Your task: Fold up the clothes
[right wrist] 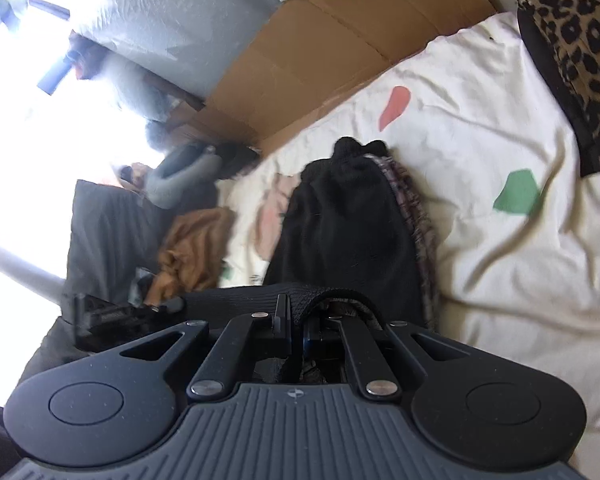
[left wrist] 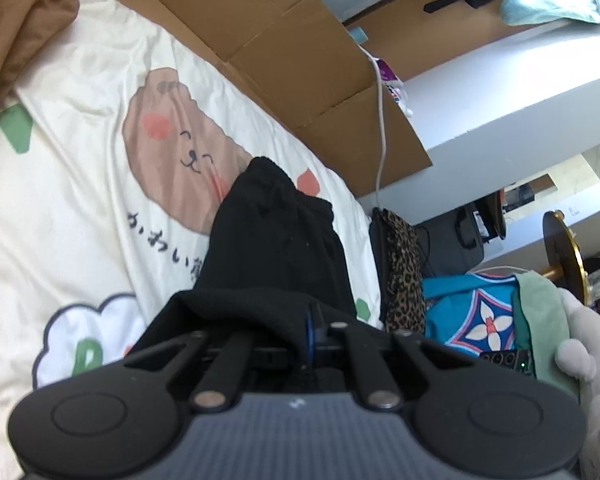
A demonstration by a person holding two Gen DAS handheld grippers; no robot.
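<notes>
Black knitted garment point(left wrist: 276, 240) hangs from both tools above a bed, its free end trailing down onto a cream bedsheet point(left wrist: 80, 200) printed with a brown cartoon animal face, green and coral shapes and dark lettering. The left hand-held gripper point(left wrist: 312, 332) is clenched on one part of the garment's upper edge, the fabric draped over its closed jaws. In the right wrist view the right hand-held gripper point(right wrist: 296, 320) is likewise clamped on the black garment point(right wrist: 348, 224), pinching a ribbed hem that folds over its fingertips; a greyish patterned lining point(right wrist: 416, 216) shows along the garment's right edge. A flattened cardboard sheet point(left wrist: 284, 52) lies along the far side of the bed against a pale wall, with a white cable point(left wrist: 380, 120) running down across it. A leopard-print cloth point(left wrist: 404, 272) sits at the edge of the bed beside a bright blue patterned item point(left wrist: 472, 312). A brown garment point(left wrist: 20, 20) lies crumpled at the upper left of the sheet in the left wrist view. The right wrist view is blurred and strongly backlit on its left side.
</notes>
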